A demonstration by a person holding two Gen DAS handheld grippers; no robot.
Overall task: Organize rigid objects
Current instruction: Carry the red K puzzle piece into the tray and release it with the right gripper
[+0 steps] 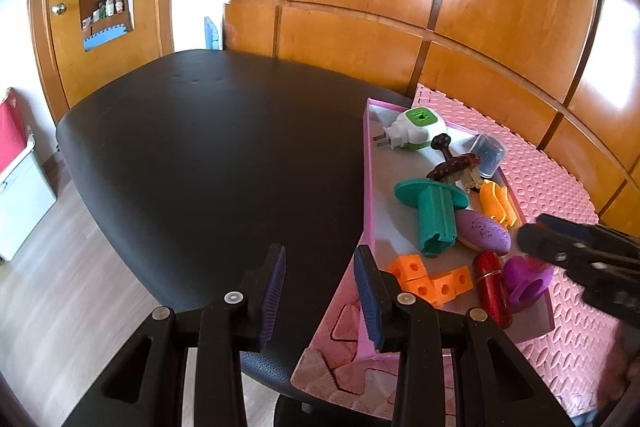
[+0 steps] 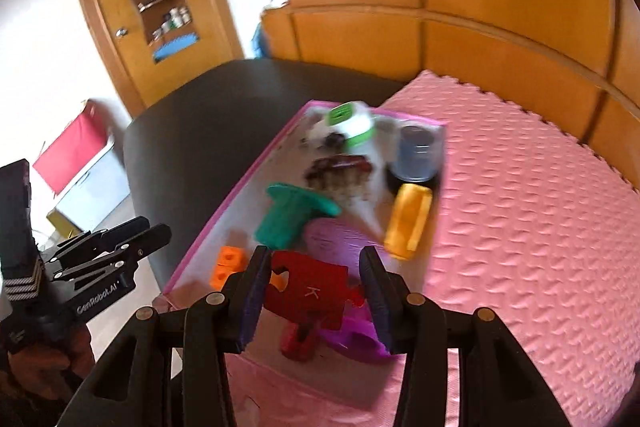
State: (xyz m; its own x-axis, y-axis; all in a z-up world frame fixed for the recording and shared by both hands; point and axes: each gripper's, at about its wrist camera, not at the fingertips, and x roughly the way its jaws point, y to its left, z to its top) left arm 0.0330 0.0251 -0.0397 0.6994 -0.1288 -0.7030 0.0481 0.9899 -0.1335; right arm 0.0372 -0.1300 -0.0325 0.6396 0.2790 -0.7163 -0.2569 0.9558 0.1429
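So you're holding the red puzzle piece (image 2: 308,297) in your right gripper (image 2: 314,297) – both pads are pressing its edges, and there's a "K" on it. It's hanging just above the near end of the pink tray (image 2: 208,227), over the red tube (image 2: 298,341) and the purple cup (image 2: 354,333). That view is blurring quite a bit, so the far stuff is coming out fuzzy.

Your left gripper (image 1: 320,301) is carrying nothing: jaws standing narrow with a bare gap between the pads. It's hovering over the black table (image 1: 208,155), right by the tray's near left corner, with its right finger crossing in front of the tray wall.

What's lying in the tray, near to far:
- orange cubes (image 1: 430,279) at the near left, red tube just right of them
- purple cup beside the tube, partly hidden by your right gripper in the left view
- green plunger thing (image 1: 434,215) lying on its side, purple oval (image 1: 484,229) touching it
- orange wavy piece (image 1: 498,205) along the right wall
- brown clip (image 1: 454,163) in the middle
- clear cup (image 1: 488,155) at the far right
- white and green plug (image 1: 412,127) at the far end

The tray is sitting on a pink foam mat (image 2: 540,207) that's covering the right part of the table, wood panels behind it all
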